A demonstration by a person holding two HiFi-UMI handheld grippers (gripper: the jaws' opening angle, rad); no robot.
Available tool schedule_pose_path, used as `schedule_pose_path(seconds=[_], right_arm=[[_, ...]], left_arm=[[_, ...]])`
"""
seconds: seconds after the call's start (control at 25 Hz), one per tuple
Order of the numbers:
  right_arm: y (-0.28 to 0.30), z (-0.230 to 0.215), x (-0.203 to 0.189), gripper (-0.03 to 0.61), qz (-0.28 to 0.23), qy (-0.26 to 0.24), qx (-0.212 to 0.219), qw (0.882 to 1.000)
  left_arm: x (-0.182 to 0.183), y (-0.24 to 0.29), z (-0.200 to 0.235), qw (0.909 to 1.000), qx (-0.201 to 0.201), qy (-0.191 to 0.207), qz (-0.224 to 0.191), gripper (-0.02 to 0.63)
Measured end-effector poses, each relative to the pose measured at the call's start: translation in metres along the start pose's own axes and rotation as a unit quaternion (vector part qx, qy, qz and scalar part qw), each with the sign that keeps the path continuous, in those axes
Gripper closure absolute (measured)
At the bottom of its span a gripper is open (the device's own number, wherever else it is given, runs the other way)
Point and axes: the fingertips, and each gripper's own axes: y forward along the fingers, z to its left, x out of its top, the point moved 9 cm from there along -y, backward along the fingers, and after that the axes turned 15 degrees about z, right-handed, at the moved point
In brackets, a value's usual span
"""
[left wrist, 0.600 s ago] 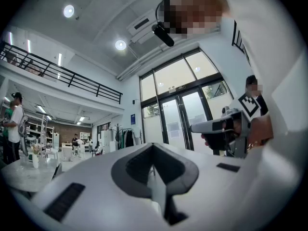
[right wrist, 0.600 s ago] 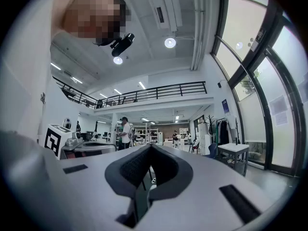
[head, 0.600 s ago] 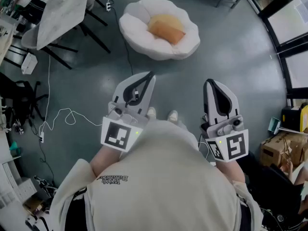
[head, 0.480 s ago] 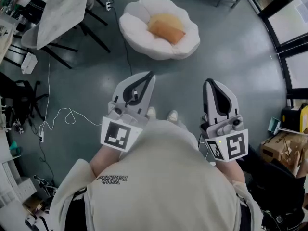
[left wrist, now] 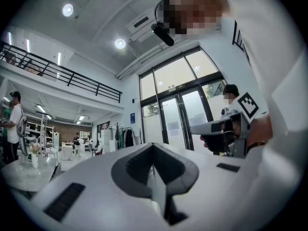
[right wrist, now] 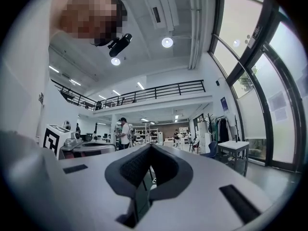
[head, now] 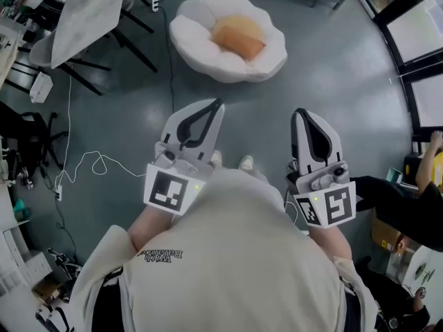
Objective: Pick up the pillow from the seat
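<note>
An orange pillow (head: pixel 238 37) lies in the hollow of a white, flower-shaped floor seat (head: pixel 190 37) at the top of the head view. My left gripper (head: pixel 217 104) is held at chest height, well short of the seat, jaws shut and empty. My right gripper (head: pixel 300 113) hangs level with it on the right, also shut with nothing between its jaws. In both gripper views the jaws point up and out across the hall, so neither shows the pillow. The left gripper (left wrist: pixel 153 146) and right gripper (right wrist: pixel 149 147) each show their tips meeting.
A marble-topped table (head: pixel 83 19) on black legs stands at the upper left. A white cable (head: pixel 90 164) trails over the grey floor left of me. A black cable (head: pixel 174 68) runs down from the seat. A person's arm (head: pixel 401 199) reaches in at the right, near cardboard boxes.
The seat and pillow have shifted slightly up in the head view. A person's dark-sleeved arm has come into view at the right edge. Both grippers stay shut, nearly unmoved.
</note>
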Motion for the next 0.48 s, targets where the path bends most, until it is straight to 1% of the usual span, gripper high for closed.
schedule_pose_path(seconds=[0.2,0.48], right_arm=[[-0.001,-0.011,-0.004,0.571,0.005,0.0,0.003,1.0],[-0.01,-0.031,-0.011,0.571,0.006,0.001,0.013,1.0]], left_arm=[[0.002,0.007,-0.005,0.9999,0.01,-0.004,-0.002,0.604],[0.002,0.016,-0.019,0.9995,0.031,-0.007,0.006,0.604]])
